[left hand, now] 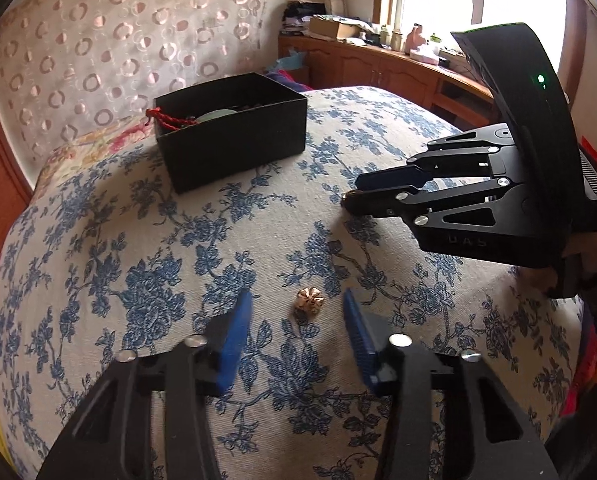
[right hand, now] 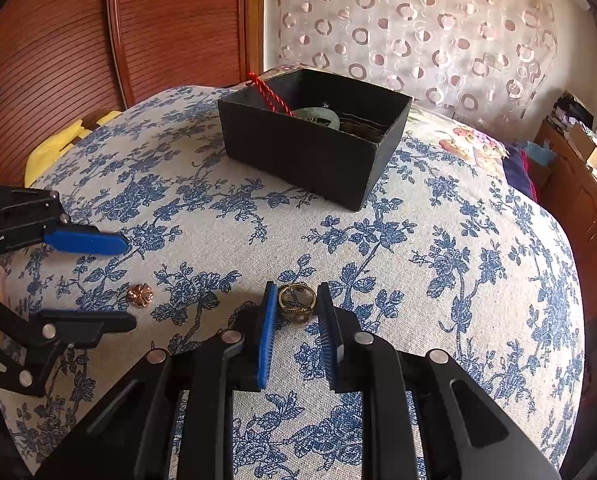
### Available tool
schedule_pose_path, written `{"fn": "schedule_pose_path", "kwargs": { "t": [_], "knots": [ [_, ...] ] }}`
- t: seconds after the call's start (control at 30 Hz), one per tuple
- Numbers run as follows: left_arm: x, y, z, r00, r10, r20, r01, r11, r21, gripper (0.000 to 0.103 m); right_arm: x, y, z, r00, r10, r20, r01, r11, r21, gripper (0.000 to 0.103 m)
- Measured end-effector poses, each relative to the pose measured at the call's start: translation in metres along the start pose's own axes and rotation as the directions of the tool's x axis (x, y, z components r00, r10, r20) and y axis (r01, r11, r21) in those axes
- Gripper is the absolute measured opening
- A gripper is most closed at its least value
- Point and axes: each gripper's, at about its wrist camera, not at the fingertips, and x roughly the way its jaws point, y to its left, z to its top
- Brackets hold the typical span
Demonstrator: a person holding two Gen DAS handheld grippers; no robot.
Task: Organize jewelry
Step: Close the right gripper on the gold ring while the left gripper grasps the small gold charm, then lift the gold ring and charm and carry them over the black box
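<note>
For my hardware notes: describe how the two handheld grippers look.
Both are matte black linkage frames with silver round pivot pins. The left gripper carries ribbed blue pads on its fingers; so does the right gripper. The right one's curved black housing has a lit green light and faint lettering below.

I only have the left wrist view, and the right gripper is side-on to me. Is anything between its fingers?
Observer: Yes. A gold ring lies on the tablecloth between the right gripper's fingers.
Operator: Is it gripped yet?
Observer: It looks so; the pads appear to touch both of its sides.
Operator: What's in the black box besides the green piece?
Observer: Brown beads lie beside it, toward the right wall.
</note>
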Motion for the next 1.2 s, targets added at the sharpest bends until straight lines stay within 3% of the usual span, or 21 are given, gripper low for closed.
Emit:
{"fn": "schedule_pose_path", "kwargs": {
  "t": [0.23,0.33,0.57,0.6,1.2],
  "knots": [
    [0.004,-0.005,0.002,1.000,-0.001,-0.002,0.001,1.000,0.019,0.013,0.000,0.000,0.000,1.000,-0.001,0.000,0.001,1.000,0.000,0.022],
    [0.003,-0.004,0.002,1.000,-0.002,0.005,0.002,1.000,0.019,0.009,0.000,0.000,0.000,1.000,0.001,0.000,-0.001,1.000,0.001,0.022],
    [-0.008,0.005,0.004,0.998,0.015,0.056,-0.014,1.000,-0.019,0.009,0.000,0.000,0.000,1.000,0.000,0.000,0.000,1.000,0.000,0.022],
    [-0.010,0.008,0.004,0.998,0.015,0.062,-0.013,1.000,-0.028,0.004,0.000,0.000,0.000,1.000,0.000,0.000,0.000,1.000,0.000,0.022],
    [-0.031,0.034,0.025,0.989,0.060,0.136,-0.049,0.995,-0.085,0.004,-0.012,0.003,0.012,0.999,-0.010,0.042,0.010,1.000,-0.010,0.022]
  ]
}}
